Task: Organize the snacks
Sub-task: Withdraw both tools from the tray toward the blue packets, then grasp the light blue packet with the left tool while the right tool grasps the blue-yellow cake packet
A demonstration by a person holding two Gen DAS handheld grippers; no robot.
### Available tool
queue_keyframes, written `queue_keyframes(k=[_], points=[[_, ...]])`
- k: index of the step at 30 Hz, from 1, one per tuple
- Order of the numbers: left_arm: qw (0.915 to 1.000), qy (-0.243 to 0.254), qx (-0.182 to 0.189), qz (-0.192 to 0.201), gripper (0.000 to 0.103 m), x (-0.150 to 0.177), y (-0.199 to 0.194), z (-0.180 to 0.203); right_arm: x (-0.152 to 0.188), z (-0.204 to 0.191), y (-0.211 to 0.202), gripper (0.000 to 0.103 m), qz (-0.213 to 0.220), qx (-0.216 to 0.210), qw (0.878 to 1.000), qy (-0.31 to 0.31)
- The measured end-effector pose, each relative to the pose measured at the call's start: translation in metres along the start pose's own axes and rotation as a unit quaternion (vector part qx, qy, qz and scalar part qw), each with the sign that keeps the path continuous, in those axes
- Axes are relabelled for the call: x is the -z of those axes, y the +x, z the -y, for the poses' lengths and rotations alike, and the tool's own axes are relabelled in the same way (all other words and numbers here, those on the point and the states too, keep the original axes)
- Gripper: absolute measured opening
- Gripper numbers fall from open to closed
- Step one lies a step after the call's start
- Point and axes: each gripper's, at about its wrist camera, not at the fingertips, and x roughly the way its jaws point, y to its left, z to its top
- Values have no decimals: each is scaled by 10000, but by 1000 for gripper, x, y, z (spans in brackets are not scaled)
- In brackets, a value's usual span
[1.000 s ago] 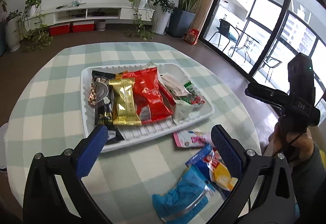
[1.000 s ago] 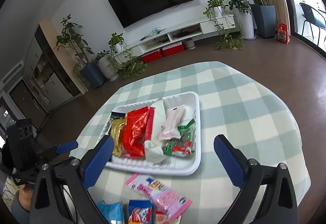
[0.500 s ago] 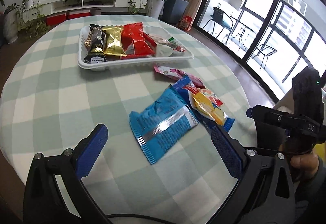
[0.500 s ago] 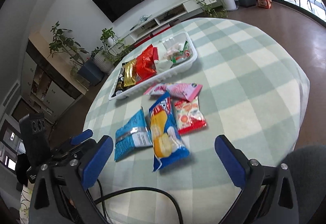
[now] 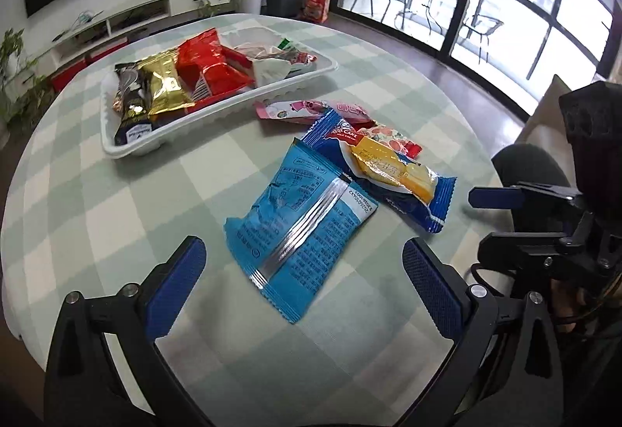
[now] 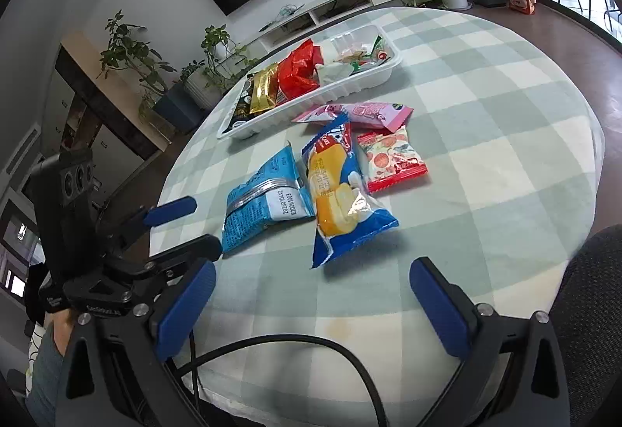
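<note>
A white tray (image 5: pixel 116 149) (image 6: pixel 373 79) at the far side of the table holds several snack packs, among them a gold one (image 5: pixel 165 87) and a red one (image 5: pixel 210 65). On the cloth lie a light blue pack (image 5: pixel 299 221) (image 6: pixel 264 199), a dark blue cake pack (image 5: pixel 388 170) (image 6: pixel 340 194), a pink pack (image 5: pixel 311 108) (image 6: pixel 361 114) and a red-white pack (image 6: pixel 390 159). My left gripper (image 5: pixel 303 291) is open, just short of the light blue pack. My right gripper (image 6: pixel 311 306) is open, near the table's front edge, short of the cake pack.
The round table has a green checked cloth (image 6: pixel 505 108). A black cable (image 6: pixel 311 345) crosses the front edge in the right wrist view. A dark chair (image 5: pixel 532 170) stands by the table's right side. Plants, a TV shelf and windows are beyond.
Both grippers have pulled back from over the tray toward the table's near edge and lowered. The loose packs now lie in front of them. Both stayed open.
</note>
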Motion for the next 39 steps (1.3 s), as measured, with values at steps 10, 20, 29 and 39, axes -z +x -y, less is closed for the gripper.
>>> queue_keyframes(k=[10, 20, 29, 39], points=[[9890, 1262, 207, -748, 103, -32, 52, 0, 1, 1, 1, 102, -106, -31, 9999, -16], [9902, 982, 502, -860, 60, -28, 63, -14, -2, 4, 1, 102, -133, -23, 9999, -39], [9962, 266, 447, -702, 49, -22, 52, -26, -6, 2, 1, 102, -165, 87, 9997, -172], [9893, -1389, 431, -100, 49, 37, 2, -39, -33, -14, 16, 89, -387, 330, 9924, -1122]])
